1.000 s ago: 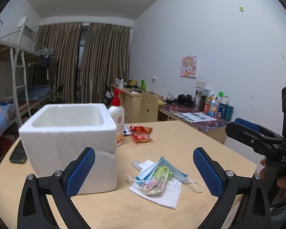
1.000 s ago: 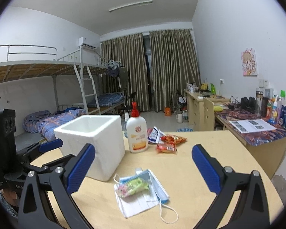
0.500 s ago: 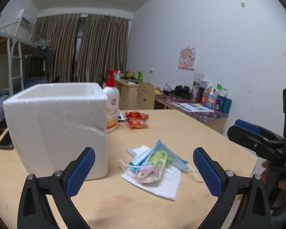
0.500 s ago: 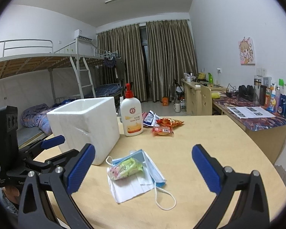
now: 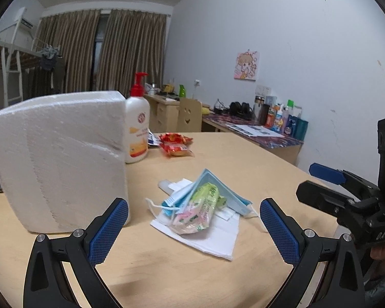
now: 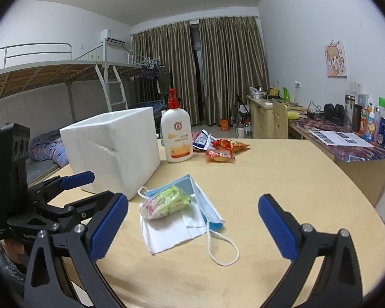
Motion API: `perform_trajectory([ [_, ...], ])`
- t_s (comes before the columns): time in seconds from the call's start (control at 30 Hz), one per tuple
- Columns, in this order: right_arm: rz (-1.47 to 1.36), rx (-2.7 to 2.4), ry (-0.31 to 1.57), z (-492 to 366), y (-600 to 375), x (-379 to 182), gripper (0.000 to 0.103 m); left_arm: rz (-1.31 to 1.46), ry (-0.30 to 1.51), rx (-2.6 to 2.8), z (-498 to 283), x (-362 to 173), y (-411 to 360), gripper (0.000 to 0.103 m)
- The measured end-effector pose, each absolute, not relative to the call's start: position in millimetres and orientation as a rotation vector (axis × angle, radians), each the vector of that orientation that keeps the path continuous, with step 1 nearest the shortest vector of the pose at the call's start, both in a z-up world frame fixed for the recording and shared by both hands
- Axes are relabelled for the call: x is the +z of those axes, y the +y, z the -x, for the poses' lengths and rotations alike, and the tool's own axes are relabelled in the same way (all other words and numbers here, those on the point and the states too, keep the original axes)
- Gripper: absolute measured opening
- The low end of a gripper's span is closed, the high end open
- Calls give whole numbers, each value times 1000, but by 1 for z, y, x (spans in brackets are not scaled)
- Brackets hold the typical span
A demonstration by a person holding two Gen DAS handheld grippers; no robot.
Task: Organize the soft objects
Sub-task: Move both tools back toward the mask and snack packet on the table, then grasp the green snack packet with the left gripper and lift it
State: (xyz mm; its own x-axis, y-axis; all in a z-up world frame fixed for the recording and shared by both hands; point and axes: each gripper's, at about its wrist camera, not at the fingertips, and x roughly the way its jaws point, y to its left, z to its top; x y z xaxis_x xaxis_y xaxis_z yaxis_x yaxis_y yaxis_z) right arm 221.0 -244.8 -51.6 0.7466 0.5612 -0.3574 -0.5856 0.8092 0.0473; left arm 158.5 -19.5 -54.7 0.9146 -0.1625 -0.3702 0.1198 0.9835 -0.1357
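A: Where does the pile of soft things sit?

B: The green packet lies on the blue mask and the white mask, on the surface just beside the foam box, on its right.

A: And the tongs?

B: The left tongs stand wide apart, holding nothing, low in front of the foam box with the pile ahead between their tips. The right tongs gape likewise, the pile ahead of them; the left tongs flank the box.
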Motion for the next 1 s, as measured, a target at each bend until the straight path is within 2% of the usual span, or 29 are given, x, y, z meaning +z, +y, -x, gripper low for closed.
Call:
perform_trajectory([
  [0.33,45,597,396,-237,-262,-59,103,112,471,-199,-186,-71,-30,99],
  [0.57,41,606,409,-245,-264,-64,103,115,547,-244,-208,-79,-41,79],
  [0.73,45,614,417,-250,-263,-65,103,132,594,-256,-218,-85,-41,79],
  [0.83,45,620,419,-251,-263,-65,103,138,621,-236,-221,-88,-41,70],
  [1.0,35,631,429,-256,-263,-67,103,117,679,-183,-228,-93,-45,68],
])
